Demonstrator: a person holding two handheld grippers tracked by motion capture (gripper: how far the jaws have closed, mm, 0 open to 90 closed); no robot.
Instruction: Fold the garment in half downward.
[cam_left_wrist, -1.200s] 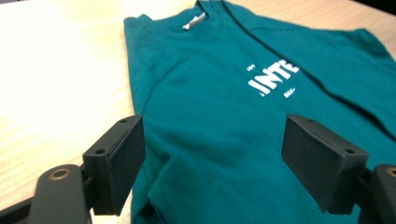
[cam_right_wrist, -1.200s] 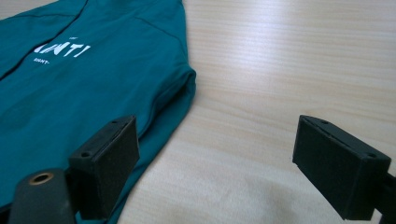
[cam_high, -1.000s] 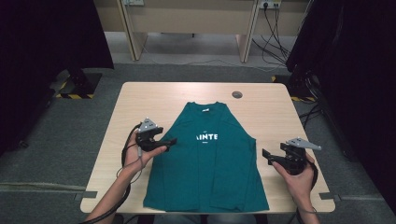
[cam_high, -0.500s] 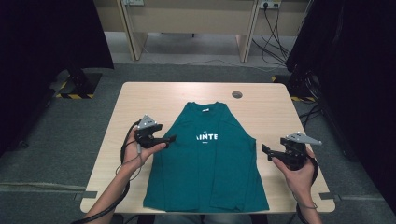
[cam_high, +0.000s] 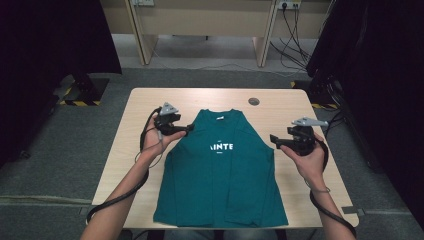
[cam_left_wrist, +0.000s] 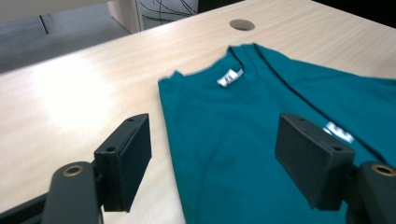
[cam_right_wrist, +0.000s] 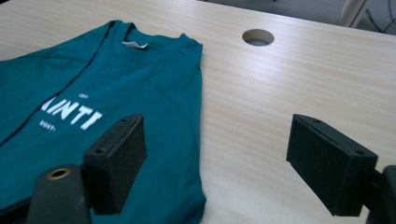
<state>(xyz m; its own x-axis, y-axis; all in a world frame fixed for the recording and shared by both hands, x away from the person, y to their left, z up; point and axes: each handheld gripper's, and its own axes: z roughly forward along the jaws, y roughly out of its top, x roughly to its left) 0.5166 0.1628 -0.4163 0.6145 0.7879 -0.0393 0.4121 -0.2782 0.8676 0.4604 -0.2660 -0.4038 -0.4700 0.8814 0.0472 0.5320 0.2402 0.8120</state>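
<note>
A teal shirt (cam_high: 222, 170) with white lettering lies flat on the wooden table (cam_high: 300, 107), sleeves folded in and collar at the far end. My left gripper (cam_high: 189, 129) hovers at the shirt's left shoulder edge. In the left gripper view (cam_left_wrist: 215, 135) the shirt (cam_left_wrist: 261, 116) edge runs below the gap. My right gripper (cam_high: 273, 139) hangs just off the shirt's right edge, over bare wood in the right gripper view (cam_right_wrist: 217, 140), beside the shirt (cam_right_wrist: 116, 93). Both pairs of jaws have just been closing a little; they still stand wide, with nothing pinched between them.
A round cable hole (cam_high: 254, 101) sits in the table beyond the collar, also in the left gripper view (cam_left_wrist: 242, 24) and the right gripper view (cam_right_wrist: 258, 36). Black cables trail from both grippers along the forearms. Dark curtains flank the table; desks stand behind.
Both hands have moved away from the person, up along the shirt's sides toward its shoulders, and risen slightly. The shirt has not moved.
</note>
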